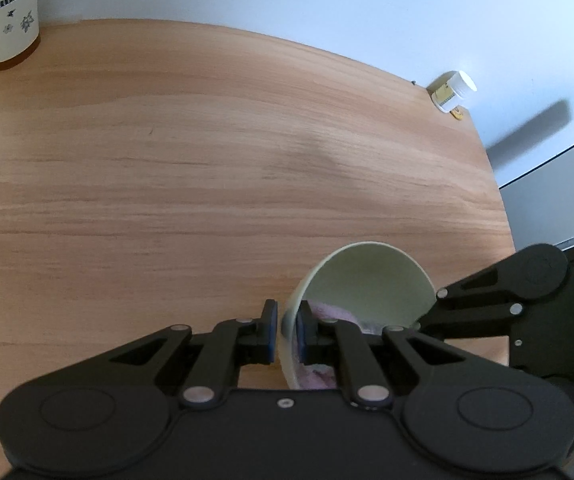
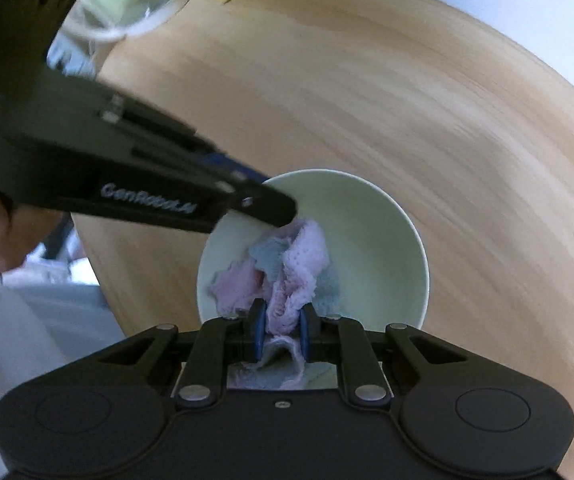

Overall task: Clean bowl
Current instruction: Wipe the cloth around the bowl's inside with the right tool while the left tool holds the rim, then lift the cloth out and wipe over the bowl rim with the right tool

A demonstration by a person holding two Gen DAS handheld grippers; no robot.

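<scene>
The left gripper (image 1: 287, 330) clamps the pale green bowl's (image 1: 371, 276) rim at nine o'clock, near the wooden table's (image 1: 207, 160) edge; the right gripper (image 2: 281, 330) pinches a pink-and-blue cloth (image 2: 299, 264) inside it.

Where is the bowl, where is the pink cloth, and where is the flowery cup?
bowl (image 2: 371, 240), right wrist view, bare inside wall.
pink cloth (image 2: 303, 256), right wrist view, bunched middle fold inside the bowl.
flowery cup (image 1: 9, 12), left wrist view, its patterned side.
</scene>
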